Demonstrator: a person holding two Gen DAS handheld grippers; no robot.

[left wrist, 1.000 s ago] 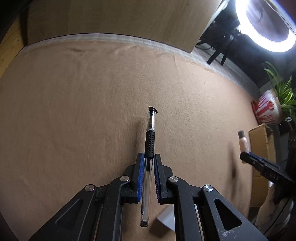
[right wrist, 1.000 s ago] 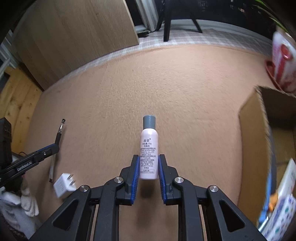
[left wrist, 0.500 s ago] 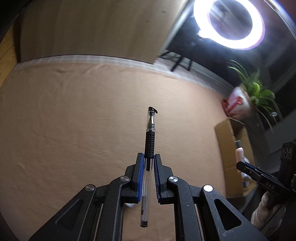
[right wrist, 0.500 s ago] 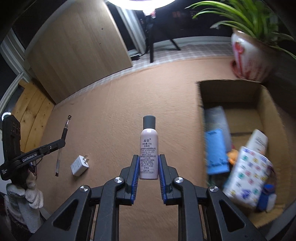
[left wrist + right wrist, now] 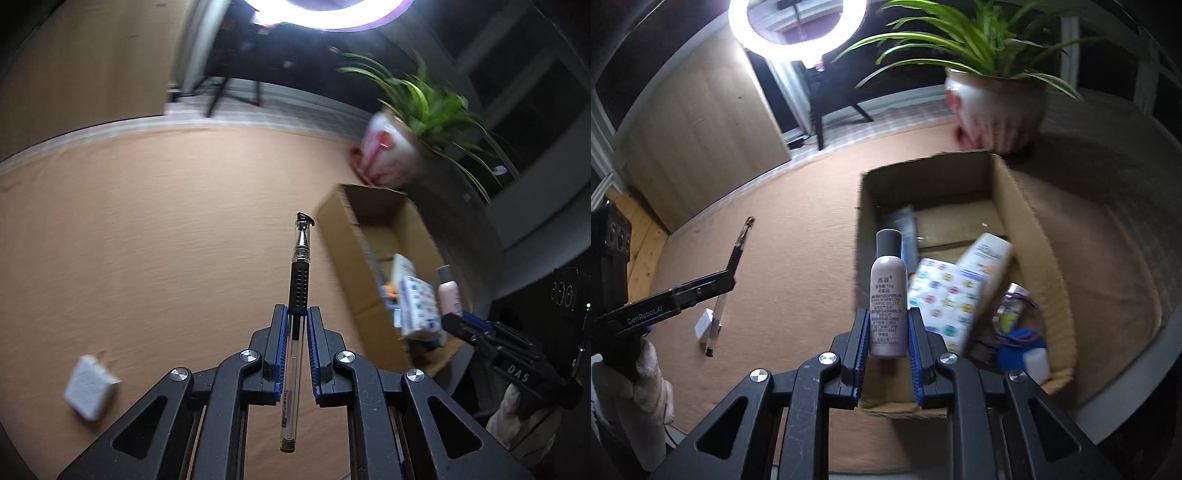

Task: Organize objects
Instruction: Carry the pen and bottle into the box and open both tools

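Note:
My left gripper [image 5: 296,314] is shut on a clear pen [image 5: 300,280] with a black grip, held above the tan carpet, tip pointing away. To its right lies an open cardboard box [image 5: 354,254] with items inside. My right gripper [image 5: 888,314] is shut on a small pale pink bottle [image 5: 888,291] with a grey cap, upright, at the near left edge of the cardboard box [image 5: 1027,221]. In the right wrist view the left gripper [image 5: 727,277] with the pen [image 5: 738,243] shows at the left. The right gripper [image 5: 454,321] with the bottle [image 5: 448,291] appears at the left view's right side.
A white charger plug [image 5: 90,386] lies on the carpet [image 5: 147,240]. The box holds a patterned tissue pack [image 5: 942,291], a white bottle [image 5: 988,266] and a blue item [image 5: 1021,350]. A potted plant [image 5: 993,107] stands behind the box. A ring light [image 5: 798,29] glows at the back.
Both grippers have swung right and risen with the pen and the bottle. The box and plant have come into view, and the bottle now hangs at the box's near left edge.

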